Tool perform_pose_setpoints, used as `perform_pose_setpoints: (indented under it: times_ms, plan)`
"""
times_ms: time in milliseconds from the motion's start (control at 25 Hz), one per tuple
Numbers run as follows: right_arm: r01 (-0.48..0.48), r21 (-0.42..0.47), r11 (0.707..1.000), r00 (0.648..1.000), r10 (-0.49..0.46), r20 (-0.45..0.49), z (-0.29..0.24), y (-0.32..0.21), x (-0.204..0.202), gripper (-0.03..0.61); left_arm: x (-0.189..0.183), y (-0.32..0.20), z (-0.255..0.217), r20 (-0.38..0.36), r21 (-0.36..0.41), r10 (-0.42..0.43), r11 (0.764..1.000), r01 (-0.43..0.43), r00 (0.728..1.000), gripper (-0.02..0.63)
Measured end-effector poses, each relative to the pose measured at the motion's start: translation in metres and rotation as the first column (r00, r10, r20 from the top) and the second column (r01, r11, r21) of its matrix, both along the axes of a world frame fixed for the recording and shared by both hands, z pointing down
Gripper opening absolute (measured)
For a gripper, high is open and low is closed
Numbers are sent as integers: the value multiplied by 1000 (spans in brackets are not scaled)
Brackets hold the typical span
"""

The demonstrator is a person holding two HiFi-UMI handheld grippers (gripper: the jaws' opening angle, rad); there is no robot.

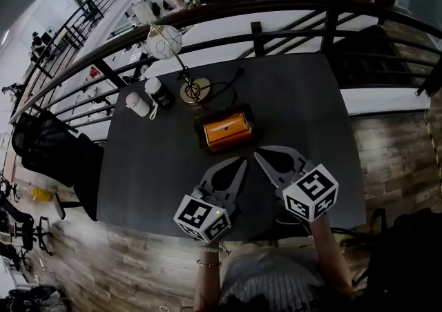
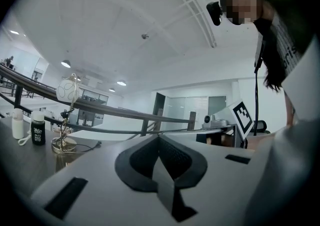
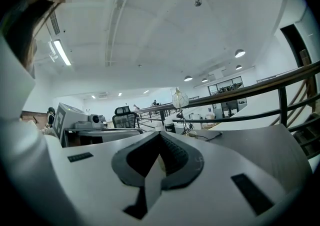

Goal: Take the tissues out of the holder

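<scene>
My left tongs point(image 1: 243, 160) are pressed together, empty, just short of the holder point(image 1: 199, 132). The orange tissues point(image 1: 226, 131) sit inside it, untouched. My right tongs point(image 1: 257, 154) are likewise closed on nothing. Recommended: spread one pair, pinch the pack's top, brace the holder with the other

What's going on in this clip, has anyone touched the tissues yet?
Not yet, by the look of it. A person stands at the near edge of a dark table with a gripper in each hand. The left gripper and the right gripper are both shut and empty, tips close together just short of the tissue holder. The orange tissue pack sits inside it. A lamp and two bottles stand beyond.
</scene>
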State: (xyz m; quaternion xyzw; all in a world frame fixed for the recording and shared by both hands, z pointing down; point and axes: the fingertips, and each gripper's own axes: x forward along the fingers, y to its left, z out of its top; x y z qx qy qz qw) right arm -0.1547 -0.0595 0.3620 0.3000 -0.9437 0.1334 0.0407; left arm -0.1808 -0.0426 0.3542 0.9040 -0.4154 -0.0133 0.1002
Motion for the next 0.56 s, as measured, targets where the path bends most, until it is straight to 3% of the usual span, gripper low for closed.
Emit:
perform_pose_setpoints:
  times_ms: [560]
  plan:
    - [26, -3, 1000, 1000, -26, 16, 5, -7, -4, 14, -9, -5, 1, 13, -2, -39, 999, 39, 999, 8]
